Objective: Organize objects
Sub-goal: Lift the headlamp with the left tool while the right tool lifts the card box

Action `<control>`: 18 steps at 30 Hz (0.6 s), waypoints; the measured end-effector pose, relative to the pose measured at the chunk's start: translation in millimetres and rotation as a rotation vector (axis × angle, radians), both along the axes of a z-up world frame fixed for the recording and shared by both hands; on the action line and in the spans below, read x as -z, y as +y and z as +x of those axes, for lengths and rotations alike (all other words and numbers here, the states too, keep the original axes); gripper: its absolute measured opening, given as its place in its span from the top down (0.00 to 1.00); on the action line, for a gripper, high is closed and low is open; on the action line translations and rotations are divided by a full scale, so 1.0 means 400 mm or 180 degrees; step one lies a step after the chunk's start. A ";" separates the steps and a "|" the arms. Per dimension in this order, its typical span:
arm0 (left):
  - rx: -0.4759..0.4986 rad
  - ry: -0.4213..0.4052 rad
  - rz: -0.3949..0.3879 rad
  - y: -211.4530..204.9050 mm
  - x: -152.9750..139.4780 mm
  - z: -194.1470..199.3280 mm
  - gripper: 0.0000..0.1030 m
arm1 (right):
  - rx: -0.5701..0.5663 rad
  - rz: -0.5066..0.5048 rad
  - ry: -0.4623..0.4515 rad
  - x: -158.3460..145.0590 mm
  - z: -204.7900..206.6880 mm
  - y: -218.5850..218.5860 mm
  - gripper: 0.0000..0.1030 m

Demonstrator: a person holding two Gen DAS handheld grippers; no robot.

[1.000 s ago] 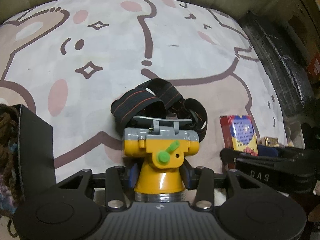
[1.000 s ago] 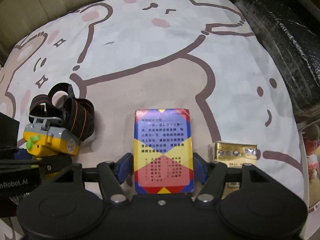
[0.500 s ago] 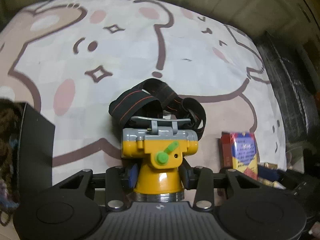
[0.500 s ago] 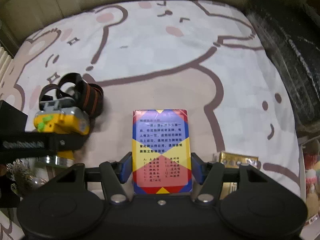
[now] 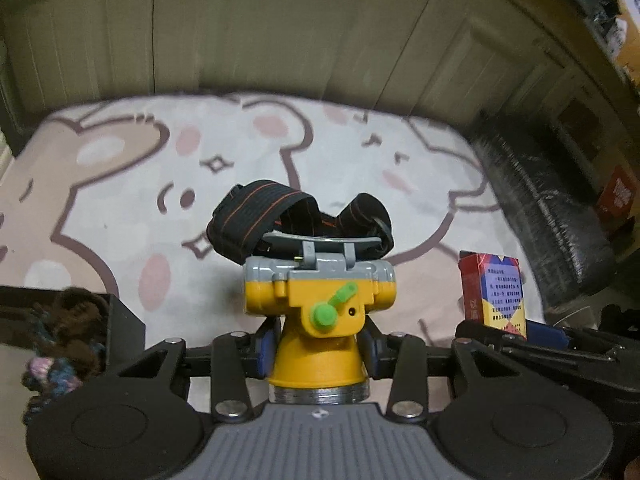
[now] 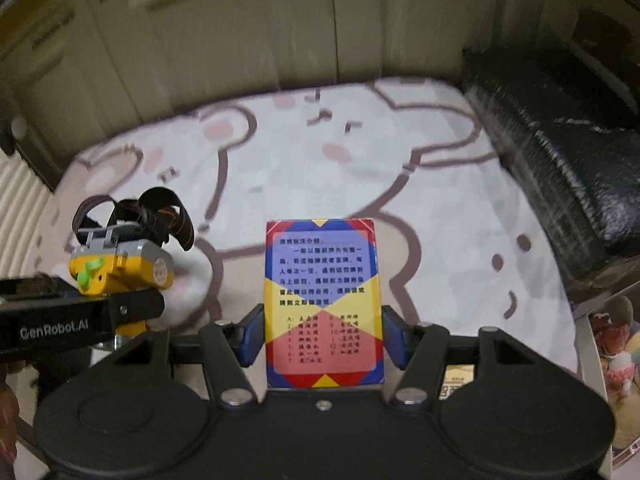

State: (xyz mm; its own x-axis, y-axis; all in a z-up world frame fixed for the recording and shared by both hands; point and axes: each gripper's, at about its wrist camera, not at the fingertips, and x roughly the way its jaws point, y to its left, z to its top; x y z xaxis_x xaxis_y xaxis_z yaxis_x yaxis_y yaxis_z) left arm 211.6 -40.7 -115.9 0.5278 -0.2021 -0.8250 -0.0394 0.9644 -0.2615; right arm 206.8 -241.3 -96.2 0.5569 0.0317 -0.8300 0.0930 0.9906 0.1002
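While both items are gripped, nothing is stowed yet.
Left claw (image 5: 318,354) clamps headlamp (image 5: 320,300); right claw (image 6: 323,334) clamps card box (image 6: 323,300); black bin (image 5: 120,324) left of headlamp awaits.

A bear-print bedsheet (image 6: 420,184) carries a small gold box (image 6: 456,376), mostly hidden

The left gripper (image 5: 319,346) is clamped on the yellow cone of a headlamp (image 5: 320,296), whose black striped strap (image 5: 264,216) loops up behind its grey top and green knob. Beneath lies a bear-print blanket (image 5: 120,200). At the blanket's right edge, a red, blue and yellow card box (image 5: 494,290) stands between the right gripper's fingers (image 5: 546,330). At the left edge sits a black box (image 5: 126,326) holding dark yarn (image 5: 68,344).
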 end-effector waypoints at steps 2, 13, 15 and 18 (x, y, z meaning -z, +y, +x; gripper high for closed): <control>0.0004 -0.0083 0.0005 0.002 -0.023 -0.010 0.59 | 0.0016 0.0000 -0.0095 -0.021 -0.011 0.000 0.42; -0.0024 -0.0404 -0.0013 0.046 -0.112 -0.075 0.59 | 0.0069 0.0037 -0.0334 -0.099 -0.058 0.007 0.42; -0.0022 -0.0454 -0.0013 0.064 -0.125 -0.088 0.59 | 0.0043 0.0052 -0.0366 -0.110 -0.065 0.020 0.42; -0.0069 -0.0491 0.0006 0.100 -0.139 -0.108 0.59 | -0.0015 0.0081 -0.0398 -0.123 -0.070 0.045 0.42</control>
State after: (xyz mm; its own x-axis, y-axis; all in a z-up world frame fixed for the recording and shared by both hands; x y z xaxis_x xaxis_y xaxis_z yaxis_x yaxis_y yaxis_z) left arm 168.5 -0.7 -60.4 0.6527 -0.1878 -0.7340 -0.0198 0.9642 -0.2643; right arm 178.8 -223.2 -46.9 0.6558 0.0547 -0.7530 0.0737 0.9880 0.1359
